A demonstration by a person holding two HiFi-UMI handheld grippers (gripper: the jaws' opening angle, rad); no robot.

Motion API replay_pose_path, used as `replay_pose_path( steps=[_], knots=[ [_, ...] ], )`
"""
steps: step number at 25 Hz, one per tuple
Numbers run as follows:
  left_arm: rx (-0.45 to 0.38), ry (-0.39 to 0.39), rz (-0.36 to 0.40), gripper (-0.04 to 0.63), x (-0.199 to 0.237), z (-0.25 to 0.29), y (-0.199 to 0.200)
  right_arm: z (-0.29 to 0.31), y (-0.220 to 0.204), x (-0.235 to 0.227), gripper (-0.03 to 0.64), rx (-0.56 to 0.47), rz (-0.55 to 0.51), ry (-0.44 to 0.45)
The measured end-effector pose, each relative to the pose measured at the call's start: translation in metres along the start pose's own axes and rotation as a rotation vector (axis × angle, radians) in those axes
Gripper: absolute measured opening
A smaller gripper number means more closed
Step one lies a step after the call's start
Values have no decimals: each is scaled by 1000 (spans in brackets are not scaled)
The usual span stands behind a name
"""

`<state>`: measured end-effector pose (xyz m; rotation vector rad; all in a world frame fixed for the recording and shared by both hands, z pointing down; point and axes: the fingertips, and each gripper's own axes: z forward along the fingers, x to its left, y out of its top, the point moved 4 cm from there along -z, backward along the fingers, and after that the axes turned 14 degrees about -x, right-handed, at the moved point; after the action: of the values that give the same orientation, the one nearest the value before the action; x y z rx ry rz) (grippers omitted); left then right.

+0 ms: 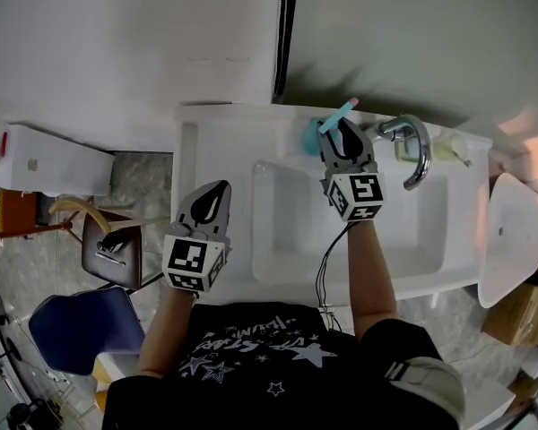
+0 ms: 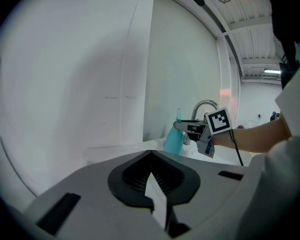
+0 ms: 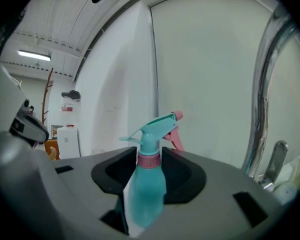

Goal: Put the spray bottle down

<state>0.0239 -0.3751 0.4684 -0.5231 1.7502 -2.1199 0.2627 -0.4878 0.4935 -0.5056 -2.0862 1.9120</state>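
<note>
Right gripper (image 1: pixel 340 139): my jaws clamp the teal spray bottle (image 3: pixel 149 184), upright
Bottle: at the sink's (image 1: pixel 217 125) back edge, left of the faucet (image 1: pixel 415 150)
Left gripper (image 2: pixel 151 159): closed, empty
Release: I should seat the base flat, then open and back straight out

My spray bottle (image 3: pixel 146 186) is 1 teal plastic bottle with a pink collar at the neck, a teal trigger head and a pink trigger and nozzle tip. It stands upright, with its nozzle aimed away from me and off to the right. Its body fills the gap between the 2 jaws of my right claw (image 1: pixel 342 140), whose pads sit against its sides. It is over the sink's back ledge (image 1: pixel 238 124), just left of the tap (image 1: pixel 414 150). I can't tell whether its base touches down.
</note>
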Motion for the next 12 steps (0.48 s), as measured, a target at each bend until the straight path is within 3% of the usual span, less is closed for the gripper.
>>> replay_pose_path(
  steps=[4, 12],
  knots=[
    [-7, 5, 5, 15, 2, -9, 3, -5, -8, 3, 222, 58, -15, -14],
    [-29, -25, 9, 15, -7, -51, 10, -46, 8, 27, 236, 82, -29, -70]
  ],
)
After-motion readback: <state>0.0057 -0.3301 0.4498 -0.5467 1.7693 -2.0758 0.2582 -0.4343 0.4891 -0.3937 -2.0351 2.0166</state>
